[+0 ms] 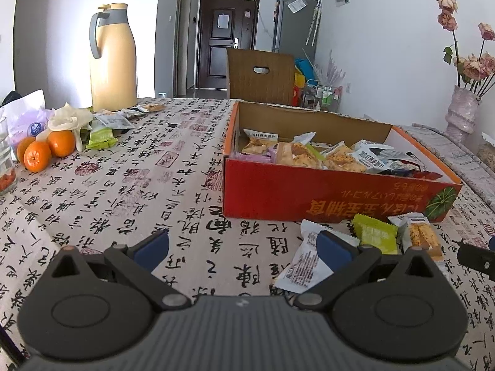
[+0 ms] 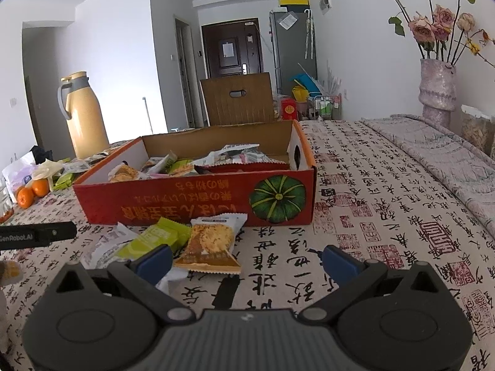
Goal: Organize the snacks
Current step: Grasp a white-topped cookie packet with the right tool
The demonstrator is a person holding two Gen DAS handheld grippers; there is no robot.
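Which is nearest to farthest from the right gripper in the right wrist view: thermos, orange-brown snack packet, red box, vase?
From the right gripper, both fingers apart and empty:
1. Orange-brown snack packet, on the cloth just ahead, slightly left.
2. Red box, behind the packet, centre-left.
3. Vase, far right edge of the table.
4. Thermos, far left corner; not clearly farther than the vase.

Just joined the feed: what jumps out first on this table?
The red box mid-table, open and half full of snack packets, draws the eye first. Three loose packets lie in front of it: a white one, a green one and an orange one. Both grippers, left and right, are open and empty above the cloth; a yellow jug stands far left.
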